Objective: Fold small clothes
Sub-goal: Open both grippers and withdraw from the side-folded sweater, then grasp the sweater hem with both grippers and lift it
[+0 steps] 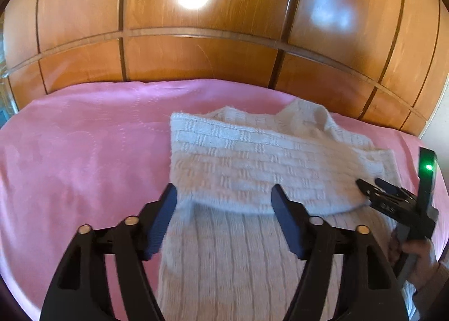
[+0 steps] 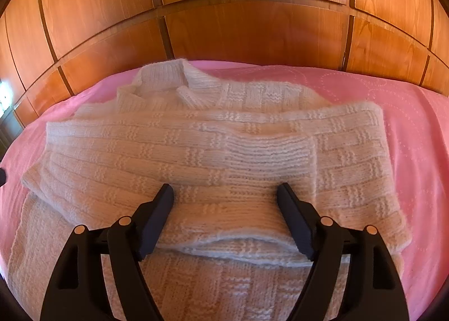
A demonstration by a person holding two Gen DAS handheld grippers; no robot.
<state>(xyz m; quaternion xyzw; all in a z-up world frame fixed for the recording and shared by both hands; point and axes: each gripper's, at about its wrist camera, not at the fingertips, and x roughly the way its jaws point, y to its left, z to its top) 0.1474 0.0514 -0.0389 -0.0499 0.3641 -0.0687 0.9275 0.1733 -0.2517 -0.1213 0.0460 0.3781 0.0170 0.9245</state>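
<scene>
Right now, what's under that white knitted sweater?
The white knitted sweater lies on a pink bedspread, which shows all around it. Its top part is folded over its lower part; anything beneath the knit is covered.

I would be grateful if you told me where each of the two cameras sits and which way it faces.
Left wrist view: on the left gripper, looking down and forward over the white knit sweater on the pink bedspread toward the wooden wardrobe; its own open fingers show, plus the right gripper and a hand.
Right wrist view: on the right gripper, facing the sweater's folded part; its own open fingers show.
Shared: sweater, bedspread, wardrobe.
</scene>
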